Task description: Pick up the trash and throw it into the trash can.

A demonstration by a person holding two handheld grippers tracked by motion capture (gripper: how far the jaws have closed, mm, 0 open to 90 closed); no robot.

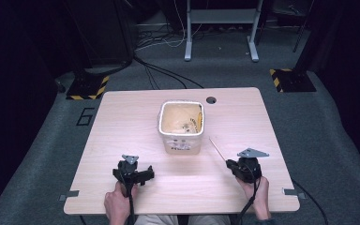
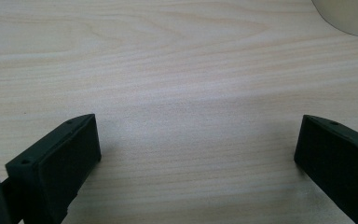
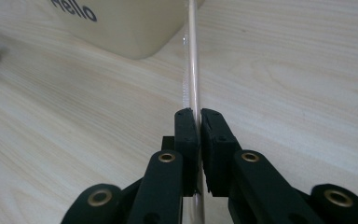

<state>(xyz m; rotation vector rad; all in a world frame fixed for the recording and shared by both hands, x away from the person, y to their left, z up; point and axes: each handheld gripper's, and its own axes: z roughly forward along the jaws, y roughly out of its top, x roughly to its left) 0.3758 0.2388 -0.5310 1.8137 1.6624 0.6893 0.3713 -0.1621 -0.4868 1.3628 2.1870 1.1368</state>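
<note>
A white square tub [image 1: 181, 140] stands in the middle of the wooden table [image 1: 122, 117], with some yellowish pieces inside it. My right gripper [image 1: 228, 162] is shut on a thin pale stick [image 1: 217, 149] that slants up towards the tub's right side. In the right gripper view the pads [image 3: 186, 128] pinch the stick [image 3: 192, 56], which runs up past the tub's corner [image 3: 126, 28]. My left gripper [image 1: 133, 172] rests near the front left, jaws wide apart over bare wood [image 2: 198, 144]. The tub's edge [image 2: 349, 16] shows at the top right there.
A round cable hole [image 1: 211, 100] sits in the table behind the tub. Beyond the table stand two bases with yellow-black stripes [image 1: 90, 87] [image 1: 290, 79], a metal frame [image 1: 220, 28] and floor cables.
</note>
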